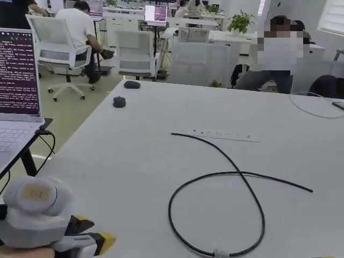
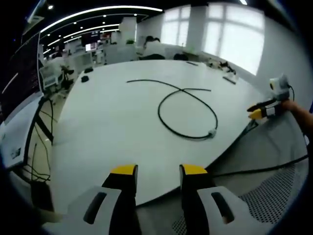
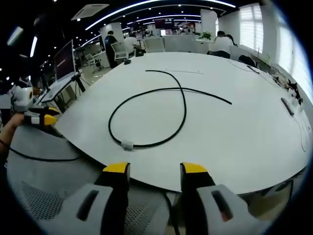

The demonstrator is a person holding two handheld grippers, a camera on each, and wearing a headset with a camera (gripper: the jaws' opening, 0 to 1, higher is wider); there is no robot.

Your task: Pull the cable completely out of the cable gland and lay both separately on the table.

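A long black cable (image 1: 170, 207) lies in a loop on the white table (image 1: 134, 161), its two ends crossing past each other. A small light-grey cable gland (image 1: 221, 252) sits on the cable at the near side of the loop. Both also appear in the left gripper view, cable (image 2: 161, 115) and gland (image 2: 212, 132), and in the right gripper view, cable (image 3: 182, 98) and gland (image 3: 127, 145). My left gripper (image 1: 95, 228) (image 2: 159, 171) is off the table's near left edge, open and empty. My right gripper (image 3: 155, 169) hangs open before the near edge, short of the gland.
An open laptop (image 1: 16, 80) stands on a side stand at the left. Two dark mice (image 1: 119, 101) (image 1: 131, 84) and a flat white strip (image 1: 226, 135) lie farther back. A thin white cable (image 1: 312, 107) curls at the far right. Office chairs and seated people are beyond.
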